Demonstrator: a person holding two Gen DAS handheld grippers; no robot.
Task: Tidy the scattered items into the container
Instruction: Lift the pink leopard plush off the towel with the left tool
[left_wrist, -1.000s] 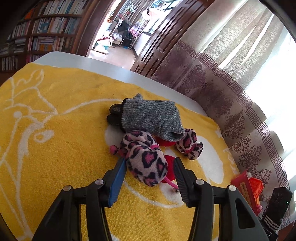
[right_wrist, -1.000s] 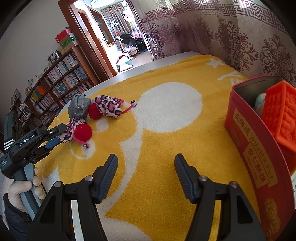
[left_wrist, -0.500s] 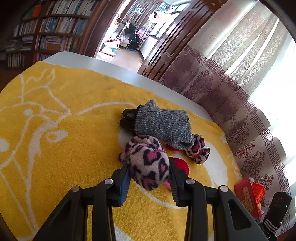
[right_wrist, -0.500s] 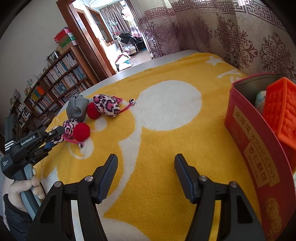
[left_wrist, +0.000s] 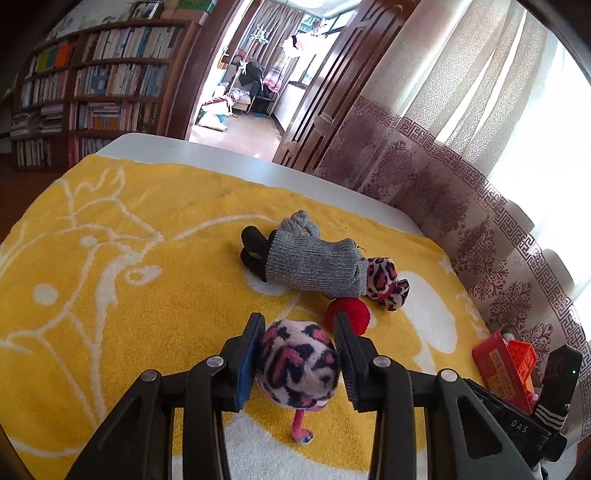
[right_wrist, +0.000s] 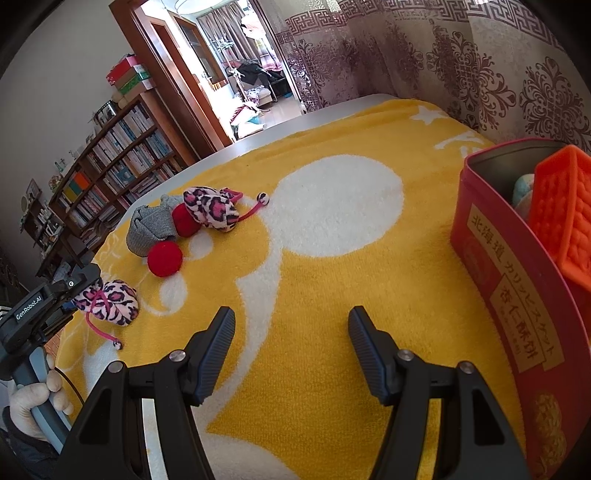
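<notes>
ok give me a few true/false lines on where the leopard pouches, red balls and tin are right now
1. The left gripper is closed on a leopard-print pouch. True.
2. The right gripper holds a red ball. False: its jaws stand open with nothing between them.
3. The red tin is empty. False: an orange plastic piece stands in it.
4. A second leopard pouch lies on the yellow towel beside the grey sock. True.
5. Both red balls are already in the tin. False: one red ball lies on the towel and another sits by the sock.
</notes>
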